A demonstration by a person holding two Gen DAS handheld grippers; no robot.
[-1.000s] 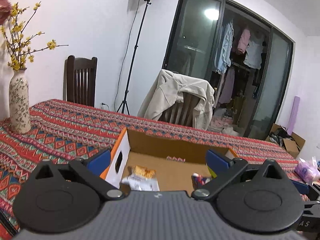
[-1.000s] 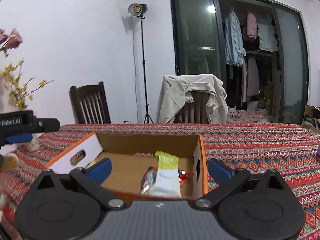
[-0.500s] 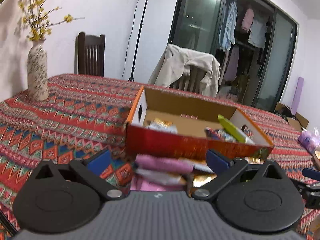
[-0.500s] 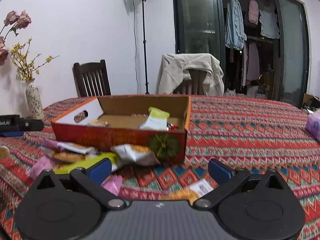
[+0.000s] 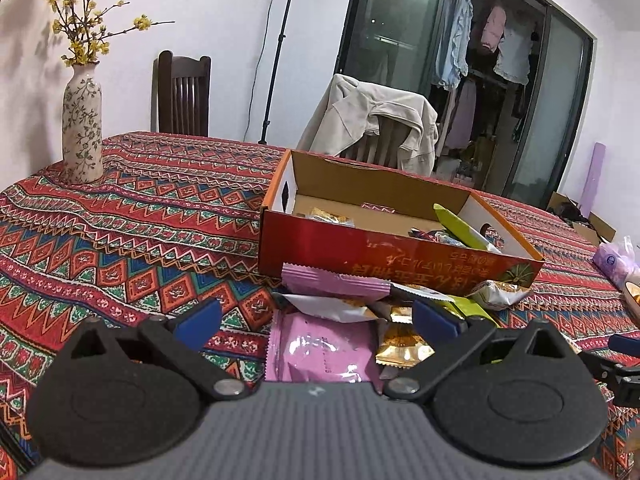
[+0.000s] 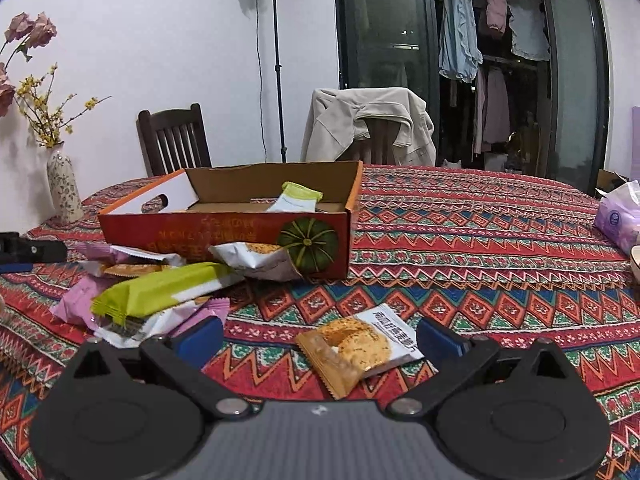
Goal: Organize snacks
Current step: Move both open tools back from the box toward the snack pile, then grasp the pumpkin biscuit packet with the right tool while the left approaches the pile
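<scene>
An open red cardboard box [image 5: 400, 254] [image 6: 224, 234] holds a few snack packets, among them a green bar [image 5: 464, 230] [image 6: 298, 197]. Loose snacks lie heaped before it: a pink packet [image 5: 324, 350], a long green bar [image 6: 160, 288], a white cake packet [image 6: 260, 260]. Apart on the cloth lies a single round-cake packet [image 6: 356, 346]. My left gripper [image 5: 316, 322] is open just above the pink packet. My right gripper [image 6: 320, 336] is open with the round-cake packet between its blue fingertips, not touching it.
A patterned vase with yellow flowers [image 5: 82, 128] [image 6: 64, 188] stands at the table's far left. Two chairs [image 5: 182, 94], one draped with a beige jacket [image 6: 368, 120], are behind the table. A purple tissue pack [image 6: 620, 216] sits at the right. The left gripper's tip [image 6: 28, 252] shows at the left edge.
Both grippers have pulled back from over the box and dropped low toward the table in front of it. The loose snacks have come into view beneath them.
</scene>
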